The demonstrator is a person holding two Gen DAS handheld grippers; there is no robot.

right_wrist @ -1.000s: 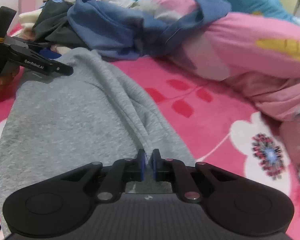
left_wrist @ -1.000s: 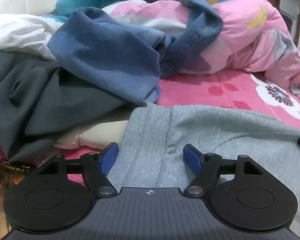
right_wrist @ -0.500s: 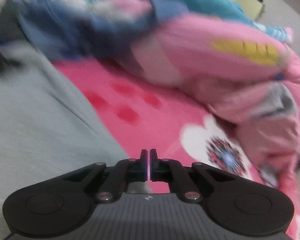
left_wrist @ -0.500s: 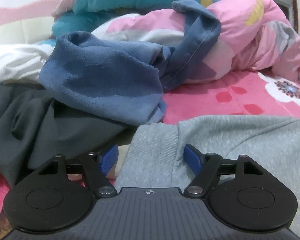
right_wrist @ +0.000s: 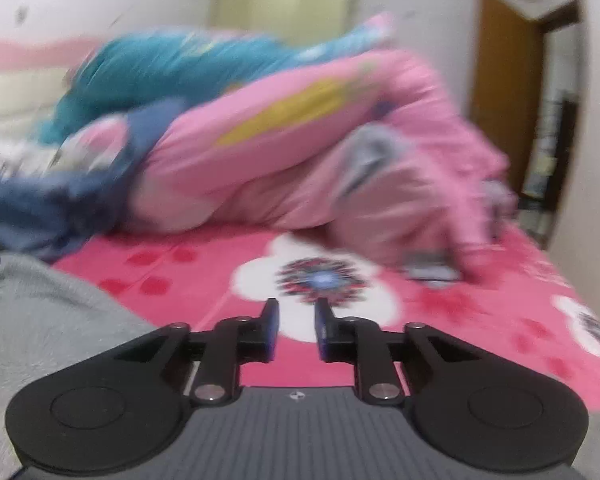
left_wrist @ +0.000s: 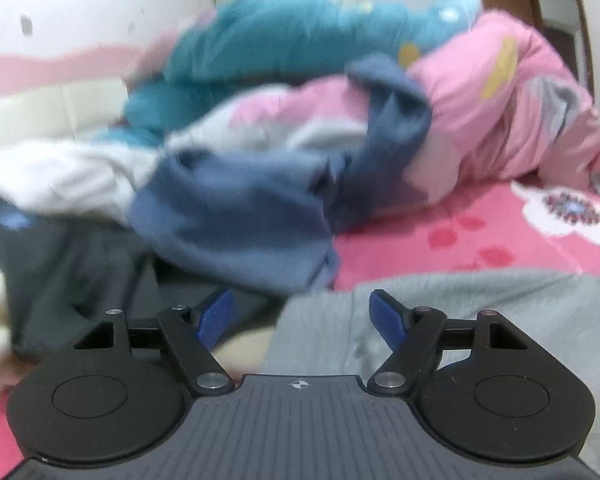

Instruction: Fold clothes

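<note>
A grey knit garment (left_wrist: 480, 316) lies flat on the pink flowered bedspread (left_wrist: 500, 236), and in the right wrist view the grey garment (right_wrist: 40, 320) fills the lower left. My left gripper (left_wrist: 302, 312) hangs just above its near edge, jaws wide open, nothing pressed between the blue pads. My right gripper (right_wrist: 296, 320) is over bare bedspread (right_wrist: 480, 320) to the right of the garment; its jaws are opening and nothing is between them. A blue fleece garment (left_wrist: 236, 216) and a dark grey garment (left_wrist: 80, 272) lie crumpled behind the left gripper.
A pink quilt (right_wrist: 300, 152) and a teal quilt (left_wrist: 300, 36) are heaped across the back of the bed. White clothing (left_wrist: 60, 176) lies at the far left. A wooden door frame (right_wrist: 504, 92) stands at the right, past the bed's edge.
My right gripper let go of the grey garment's edge, swung right over the bedspread, and its jaws parted. My left gripper rose a little and tilted up, staying open.
</note>
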